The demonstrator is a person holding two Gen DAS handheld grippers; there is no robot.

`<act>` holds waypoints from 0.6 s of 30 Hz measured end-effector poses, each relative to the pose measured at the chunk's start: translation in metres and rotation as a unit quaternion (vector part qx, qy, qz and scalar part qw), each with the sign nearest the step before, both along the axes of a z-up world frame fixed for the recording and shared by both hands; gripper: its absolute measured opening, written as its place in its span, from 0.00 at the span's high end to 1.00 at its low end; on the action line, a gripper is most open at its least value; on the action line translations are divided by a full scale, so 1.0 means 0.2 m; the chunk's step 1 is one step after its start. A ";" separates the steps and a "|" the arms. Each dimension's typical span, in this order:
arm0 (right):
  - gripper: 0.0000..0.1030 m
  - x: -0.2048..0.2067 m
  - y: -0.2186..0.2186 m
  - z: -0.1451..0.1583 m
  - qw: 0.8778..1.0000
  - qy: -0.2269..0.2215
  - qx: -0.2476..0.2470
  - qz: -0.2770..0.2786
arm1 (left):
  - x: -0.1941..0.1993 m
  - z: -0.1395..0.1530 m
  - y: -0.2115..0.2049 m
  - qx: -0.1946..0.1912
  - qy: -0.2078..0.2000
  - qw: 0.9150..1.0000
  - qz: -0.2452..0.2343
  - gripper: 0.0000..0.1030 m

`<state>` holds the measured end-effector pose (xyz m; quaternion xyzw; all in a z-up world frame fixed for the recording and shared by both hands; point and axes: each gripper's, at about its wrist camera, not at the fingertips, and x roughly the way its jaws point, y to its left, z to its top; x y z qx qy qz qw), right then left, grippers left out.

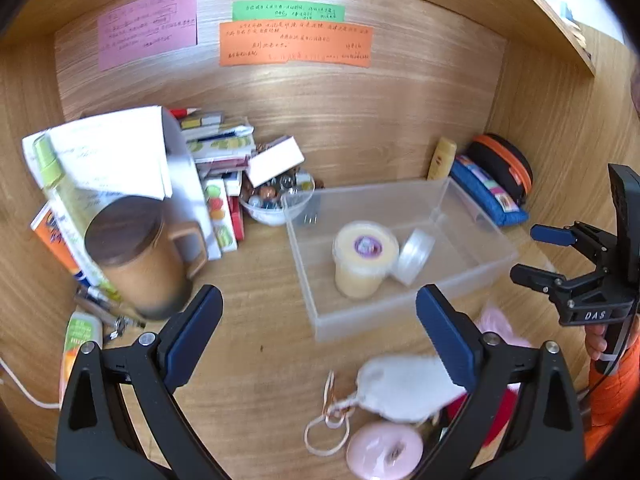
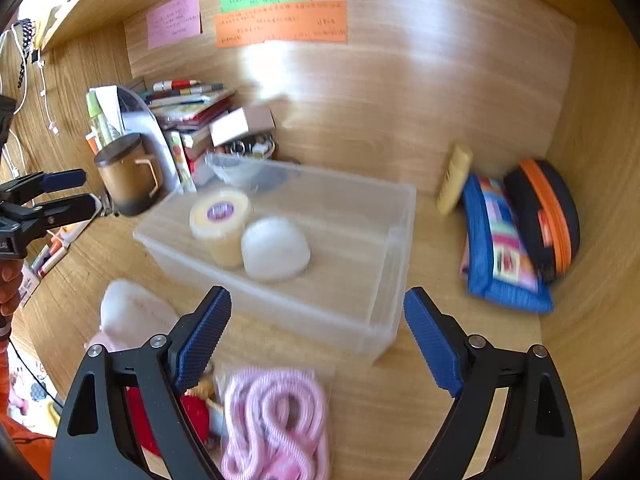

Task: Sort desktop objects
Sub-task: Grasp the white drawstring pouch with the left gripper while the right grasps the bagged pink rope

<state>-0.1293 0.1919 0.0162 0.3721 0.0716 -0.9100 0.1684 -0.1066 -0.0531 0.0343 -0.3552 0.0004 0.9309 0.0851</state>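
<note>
A clear plastic box (image 1: 400, 316) (image 2: 280, 304) sits mid-desk. Inside it are a yellow lidded tub (image 1: 364, 256) (image 2: 220, 220) and a round translucent piece (image 1: 414, 256) (image 2: 276, 250). My left gripper (image 1: 318, 308) (image 2: 86, 191) is open and empty, in front of the box's near left side. My right gripper (image 2: 318, 300) (image 1: 528, 254) is also open and empty, near the box's right front corner. In front of the box lie a white fluffy pouch (image 1: 404, 388) (image 2: 128, 312), a bagged pink cord (image 2: 276, 420), a pink round disc (image 1: 384, 452), a red item (image 2: 196, 412) and loose rubber bands (image 1: 328, 420).
A brown lidded mug (image 1: 144, 256) (image 2: 128, 176), stacked books (image 1: 216, 140) and a bowl of small items (image 1: 276, 200) crowd the back left. A yellow bottle (image 1: 442, 158), blue pouch (image 2: 500, 256) and black-orange case (image 2: 548, 216) stand at the right wall. Wooden walls enclose the desk.
</note>
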 end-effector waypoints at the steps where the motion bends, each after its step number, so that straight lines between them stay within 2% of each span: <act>1: 0.16 0.03 0.01 -0.02 1.000 -0.004 0.001 -0.005 | 0.02 -0.01 0.00 -0.001 0.000 1.000 0.000 0.04; 5: 0.16 0.10 0.04 -0.09 1.000 -0.014 -0.003 -0.020 | 0.11 -0.04 0.02 -0.002 0.000 1.000 -0.006 0.04; 11: 0.16 0.16 0.08 -0.21 0.998 -0.053 -0.027 -0.034 | 0.20 -0.09 0.07 0.007 0.000 1.000 -0.019 0.04; 18: 0.16 0.21 0.11 -0.29 0.996 -0.073 -0.030 -0.037 | 0.23 -0.16 0.18 0.018 -0.022 0.998 -0.048 0.04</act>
